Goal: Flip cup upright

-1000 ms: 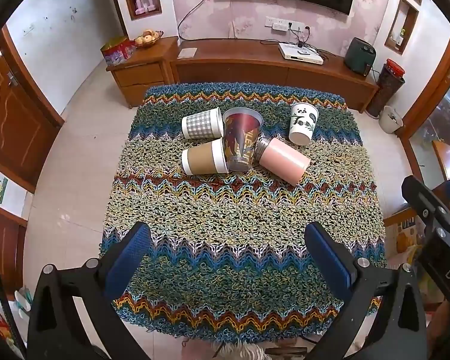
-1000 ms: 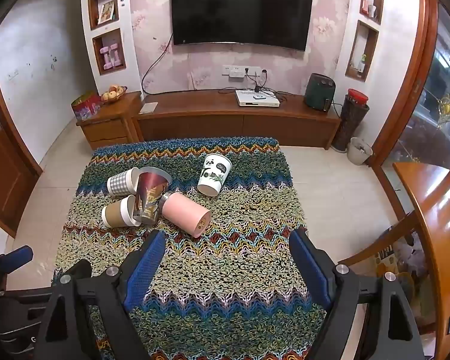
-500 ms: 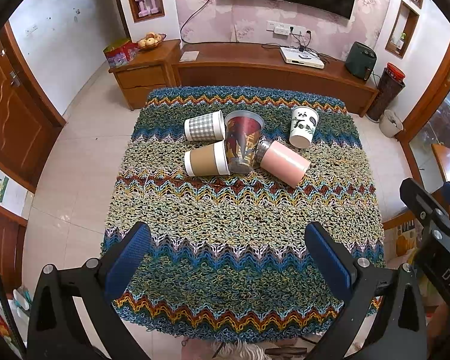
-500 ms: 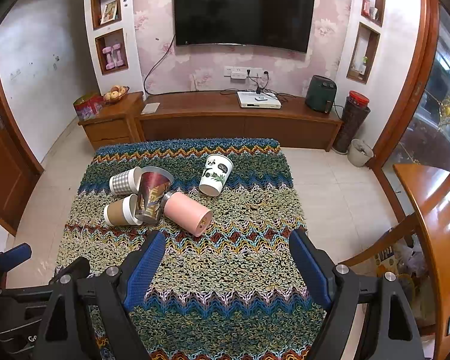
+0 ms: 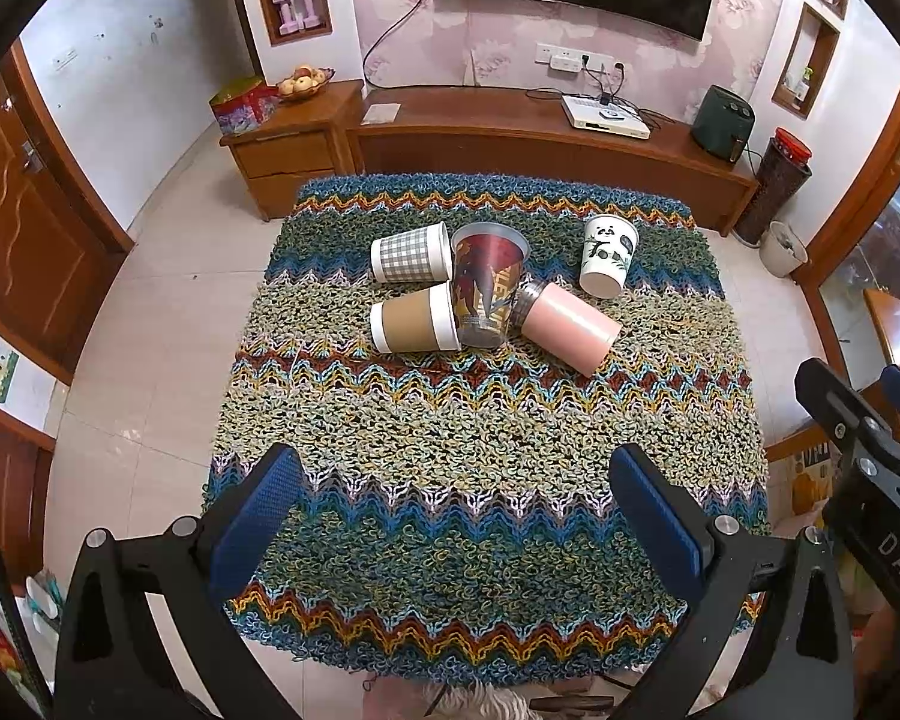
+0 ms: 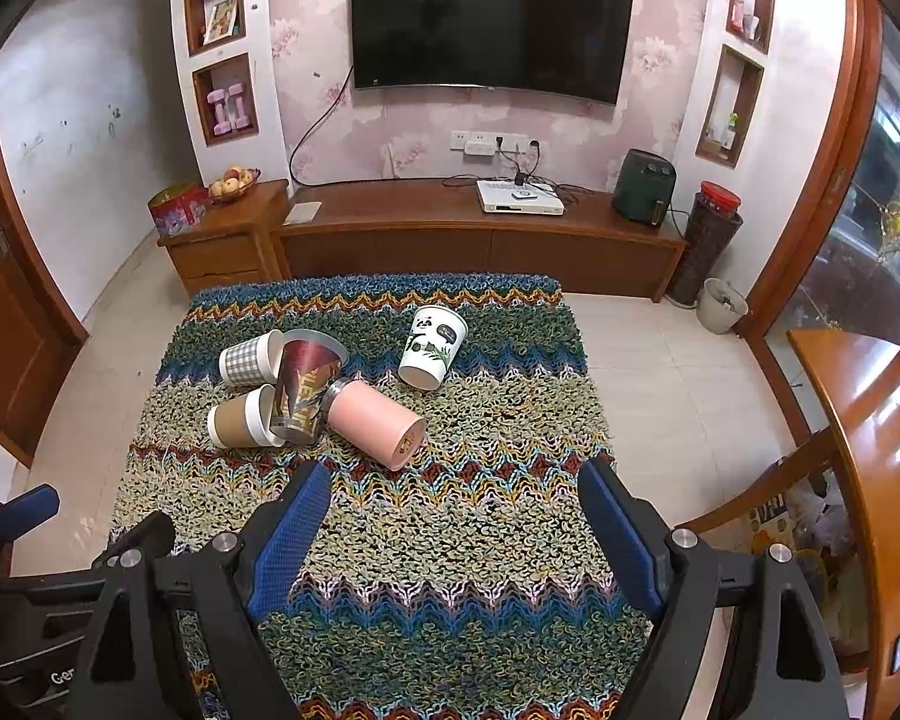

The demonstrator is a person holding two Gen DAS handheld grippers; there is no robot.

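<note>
Several cups sit on a table under a knitted zigzag cloth point(image 5: 486, 480). A checked cup point(image 5: 411, 252), a brown sleeved cup point(image 5: 414, 327) and a pink tumbler point(image 5: 567, 327) lie on their sides. A red printed cup point(image 5: 489, 285) and a panda cup point(image 5: 607, 255) stand mouth up. The same cups show in the right wrist view: pink tumbler point(image 6: 378, 423), panda cup point(image 6: 432, 348), red cup point(image 6: 306, 387). My left gripper point(image 5: 456, 516) is open and empty, above the near edge. My right gripper point(image 6: 453, 531) is open and empty, near the table's right part.
A wooden TV cabinet point(image 6: 480, 240) stands behind the table, with a side cabinet point(image 5: 288, 144) at its left. A wooden chair or table point(image 6: 870, 420) stands at the right. Tiled floor surrounds the table.
Both grippers have drifted slightly; the cups sit a little lower in the views. No cup has moved on the cloth.
</note>
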